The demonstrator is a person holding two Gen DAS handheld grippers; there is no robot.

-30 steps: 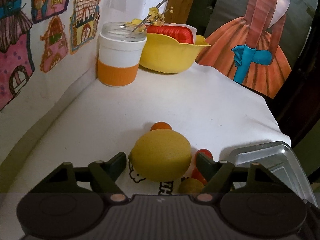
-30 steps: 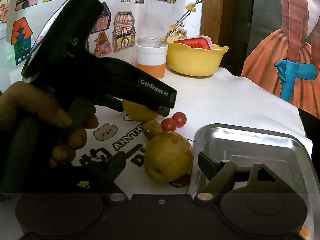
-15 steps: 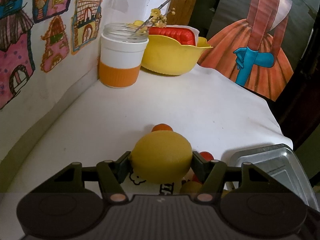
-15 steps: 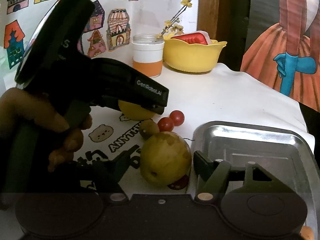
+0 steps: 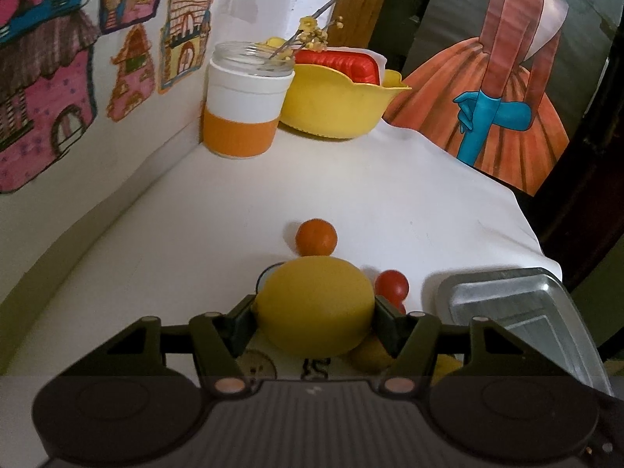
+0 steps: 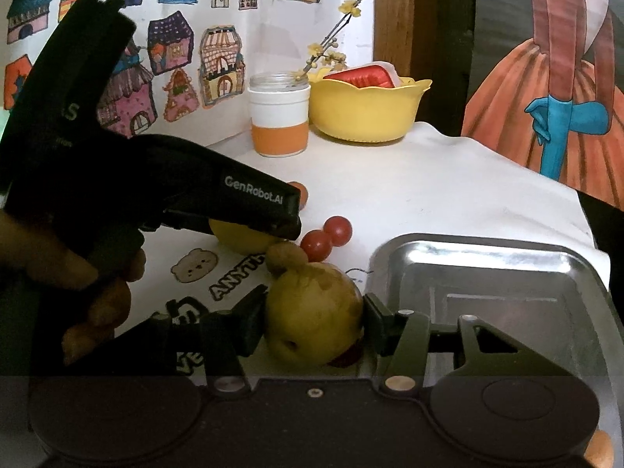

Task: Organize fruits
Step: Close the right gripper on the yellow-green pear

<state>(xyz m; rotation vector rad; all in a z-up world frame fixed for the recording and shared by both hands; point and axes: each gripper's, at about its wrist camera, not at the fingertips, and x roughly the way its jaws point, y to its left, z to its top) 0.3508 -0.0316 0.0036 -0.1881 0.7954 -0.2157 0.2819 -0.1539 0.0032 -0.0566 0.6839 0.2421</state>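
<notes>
jaws clamped, left gripper point(image 5: 314, 318) on lemon point(image 5: 314, 304), right gripper point(image 6: 314, 323) on pear point(image 6: 314, 318) (beside tray point(image 6: 487, 265))

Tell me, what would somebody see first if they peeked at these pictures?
Probably the big yellow lemon, squeezed between the left tongs right up close. Next, the greenish pear pinched in the right tongs, just beside the shiny metal tray. At the back, the bright yellow bowl and the colourful house drawings on the wall stand out too.
</notes>
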